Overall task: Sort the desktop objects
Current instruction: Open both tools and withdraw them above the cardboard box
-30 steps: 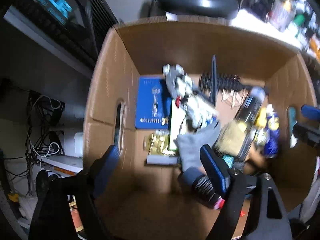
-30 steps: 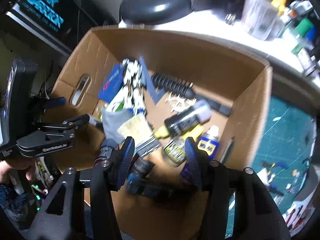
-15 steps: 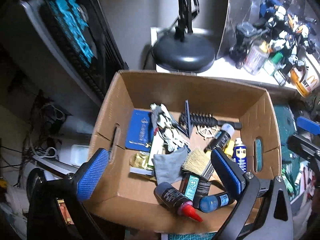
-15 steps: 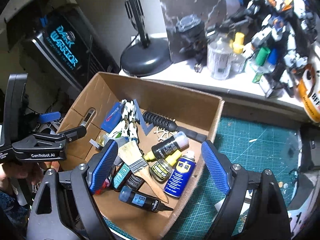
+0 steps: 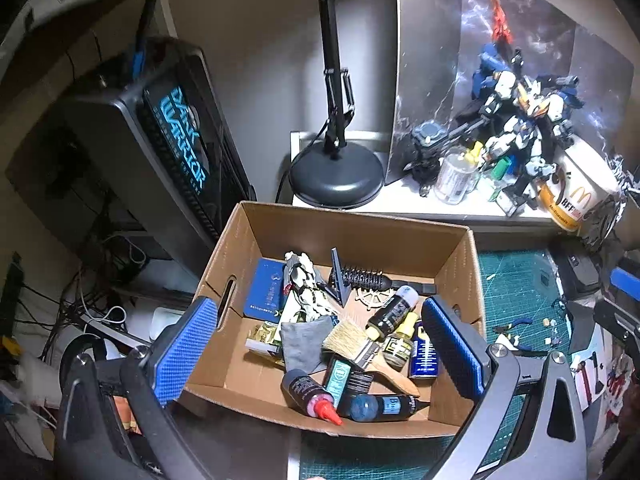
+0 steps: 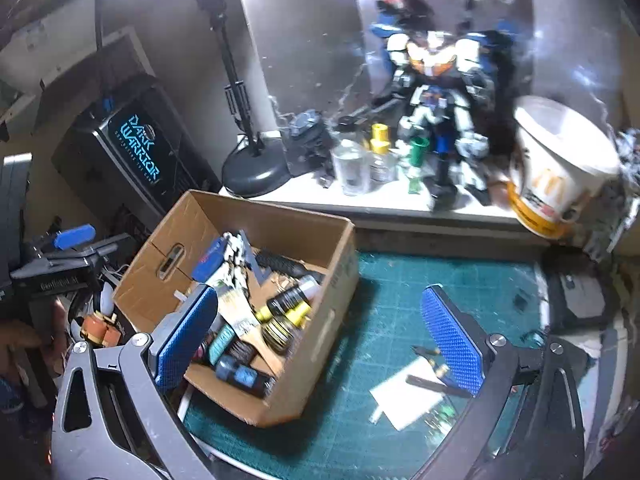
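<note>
An open cardboard box (image 5: 236,248) (image 6: 316,364) sits at the left edge of a green cutting mat (image 6: 392,304). It holds several items: a paintbrush (image 5: 356,344), a black hairbrush (image 5: 368,278), a blue booklet (image 5: 266,290), a grey cloth (image 5: 300,342), a WD-40 can (image 5: 422,354), dark bottles (image 5: 308,394) and a white model figure (image 5: 308,284). My left gripper (image 5: 320,350) is open and empty above the box. My right gripper (image 6: 320,336) is open and empty, straddling the box's right wall. The left gripper also shows at the left of the right wrist view (image 6: 74,248).
A raised white shelf (image 6: 360,204) at the back carries a lamp base (image 5: 336,174), jars (image 6: 350,170), a robot model (image 6: 436,92) and a McDonald's cup (image 6: 556,176). A PC tower (image 5: 172,144) stands left. Paper and small tools (image 6: 416,390) lie on the mat.
Both grippers have pulled up and back from inside the box, and both have opened wider. The right gripper has also swung right, over the mat.
</note>
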{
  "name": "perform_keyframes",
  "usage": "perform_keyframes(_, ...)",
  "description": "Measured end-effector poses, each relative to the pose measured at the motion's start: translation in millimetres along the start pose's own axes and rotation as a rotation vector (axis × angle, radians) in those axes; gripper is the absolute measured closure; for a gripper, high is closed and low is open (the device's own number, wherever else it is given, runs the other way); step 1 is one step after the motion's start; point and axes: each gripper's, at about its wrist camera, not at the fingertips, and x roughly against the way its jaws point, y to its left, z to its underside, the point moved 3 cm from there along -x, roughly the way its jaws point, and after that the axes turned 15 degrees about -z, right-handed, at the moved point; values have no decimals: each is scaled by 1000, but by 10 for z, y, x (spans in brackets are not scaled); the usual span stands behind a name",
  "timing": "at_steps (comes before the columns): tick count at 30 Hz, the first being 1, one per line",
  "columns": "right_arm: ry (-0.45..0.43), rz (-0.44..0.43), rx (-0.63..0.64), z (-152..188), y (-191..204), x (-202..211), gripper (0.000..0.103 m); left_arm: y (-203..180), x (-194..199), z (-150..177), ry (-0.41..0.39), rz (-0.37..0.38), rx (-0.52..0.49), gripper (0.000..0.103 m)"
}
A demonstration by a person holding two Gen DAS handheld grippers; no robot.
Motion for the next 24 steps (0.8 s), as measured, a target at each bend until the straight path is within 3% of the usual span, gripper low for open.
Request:
perform_keyframes(11, -26, 32, 2, 200, -234, 625, 1, -175, 440, 94, -26, -1, 22, 0)
perform_keyframes(24, -48, 59, -25, 286, -497, 897, 1, -290, 610, 247, -12, -10, 30, 0)
